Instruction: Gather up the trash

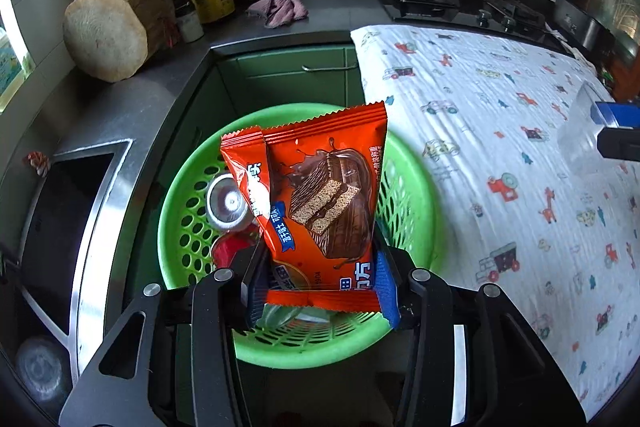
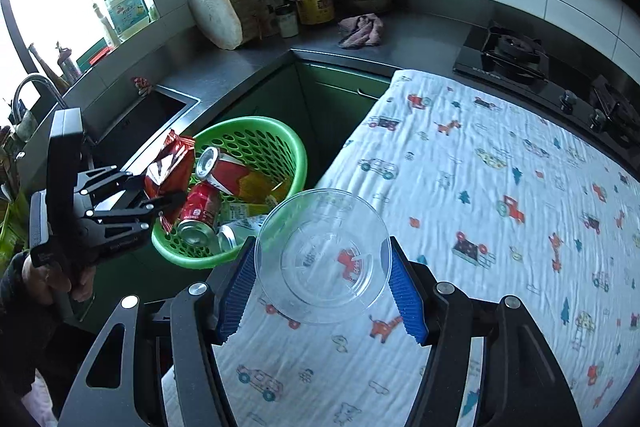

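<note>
the left gripper (image 1: 320, 291) is clenched on the lower end of an orange foil snack wrapper with a chocolate cake picture (image 1: 324, 195), which stands up between the blue pads and hangs over a round green plastic perforated basket (image 1: 404, 163). the basket sits low in front of the green cabinets, beside a table covered in a white cloth printed with little vehicles and animals (image 1: 500, 131), and already holds red drink cans (image 2: 200, 207), a silver can and some yellow packaging. the right gripper (image 2: 322, 281) grasps a clear round plastic lid or shallow bowl (image 2: 324, 259) by its opposite edges, over the table's near corner and just beside the basket rim.

risks, as i judge them: the wrapper is light and stiff, so letting go from this height could send it fluttering past the rim onto the floor. the clear lid is thin and slick, and a squeeze on its edges could make it pop out or buckle before it gets over the basket. the two grippers are close together, so both heading for the same opening could knock them into each other or tip the basket.
</note>
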`<state>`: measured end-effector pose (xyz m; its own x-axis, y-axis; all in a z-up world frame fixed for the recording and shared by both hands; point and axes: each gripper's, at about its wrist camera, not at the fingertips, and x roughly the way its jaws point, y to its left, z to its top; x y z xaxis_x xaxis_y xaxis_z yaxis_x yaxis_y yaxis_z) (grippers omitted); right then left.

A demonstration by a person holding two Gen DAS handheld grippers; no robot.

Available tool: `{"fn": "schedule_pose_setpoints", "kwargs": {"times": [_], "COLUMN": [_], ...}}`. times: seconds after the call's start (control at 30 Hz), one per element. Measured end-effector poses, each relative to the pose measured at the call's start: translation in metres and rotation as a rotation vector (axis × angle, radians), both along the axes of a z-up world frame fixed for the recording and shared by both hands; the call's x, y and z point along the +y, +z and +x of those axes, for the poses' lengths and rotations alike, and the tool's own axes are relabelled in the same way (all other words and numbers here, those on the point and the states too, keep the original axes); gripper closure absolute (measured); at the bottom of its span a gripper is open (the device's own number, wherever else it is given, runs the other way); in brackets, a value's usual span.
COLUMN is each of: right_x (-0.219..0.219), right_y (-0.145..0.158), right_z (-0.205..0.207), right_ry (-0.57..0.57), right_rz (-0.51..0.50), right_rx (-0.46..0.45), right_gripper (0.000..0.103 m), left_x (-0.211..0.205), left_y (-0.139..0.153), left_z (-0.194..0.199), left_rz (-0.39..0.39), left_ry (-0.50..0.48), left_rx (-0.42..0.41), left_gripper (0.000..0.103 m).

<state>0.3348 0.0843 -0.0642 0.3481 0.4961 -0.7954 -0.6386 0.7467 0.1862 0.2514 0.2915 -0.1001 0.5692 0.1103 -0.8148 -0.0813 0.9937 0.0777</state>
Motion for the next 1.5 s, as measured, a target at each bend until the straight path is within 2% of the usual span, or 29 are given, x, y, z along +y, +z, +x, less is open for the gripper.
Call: {"fn": "schedule_pose_setpoints", "kwargs": {"times": [0.03,0.07,0.17,0.23,0.3,0.33,0.43,0.5,0.87,0.9,0.97,1.03,1.17,1.5], "right_x": [0.008,0.017,0.041,0.056,0.069,0.075,0.093,0.103,0.152,0.155,0.157,0.157,0.15,0.095], "right_y": [0.0,0.0,-0.001,-0.003,-0.005,-0.005,-0.01,-0.013,-0.032,-0.033,-0.034,-0.032,-0.026,-0.005], "right_z": [0.002,0.003,0.008,0.011,0.014,0.016,0.022,0.027,0.04,0.039,0.039,0.037,0.029,-0.001], "right_ry": [0.01,0.02,0.045,0.059,0.069,0.075,0.087,0.093,0.116,0.115,0.115,0.115,0.121,0.069], "right_rz": [0.002,0.003,0.003,0.005,0.007,0.008,0.005,0.004,0.009,0.006,0.02,0.03,0.024,0.005], "right_rx": [0.002,0.002,0.005,0.012,0.017,0.023,0.032,0.039,0.088,0.088,0.091,0.086,0.061,-0.009], "right_gripper": [0.042,0.042,0.042,0.042,0.042,0.042,0.042,0.042,0.04,0.036,0.031,0.031,0.031,0.028], "left_x": [0.004,0.007,0.015,0.019,0.022,0.024,0.029,0.035,0.055,0.057,0.058,0.058,0.056,0.035], "left_y": [-0.003,-0.006,-0.012,-0.015,-0.016,-0.017,-0.02,-0.021,-0.018,-0.017,-0.016,-0.014,-0.009,0.006], "left_z": [-0.002,-0.002,-0.006,-0.007,-0.009,-0.009,-0.011,-0.011,-0.026,-0.026,-0.028,-0.032,-0.035,-0.044], "left_rz": [-0.006,-0.011,-0.024,-0.019,-0.014,-0.014,-0.005,-0.01,-0.043,-0.043,-0.041,-0.034,-0.029,-0.022], "left_ry": [0.006,0.015,0.022,0.029,0.029,0.03,0.038,0.053,0.104,0.106,0.108,0.114,0.111,0.118], "left_rx": [0.007,0.017,0.02,0.022,0.016,0.018,0.02,0.023,0.013,0.012,0.011,-0.001,-0.01,-0.037], "left_gripper": [0.056,0.051,0.049,0.04,0.038,0.032,0.03,0.024,0.024,0.024,0.021,0.015,0.015,0.008]}}
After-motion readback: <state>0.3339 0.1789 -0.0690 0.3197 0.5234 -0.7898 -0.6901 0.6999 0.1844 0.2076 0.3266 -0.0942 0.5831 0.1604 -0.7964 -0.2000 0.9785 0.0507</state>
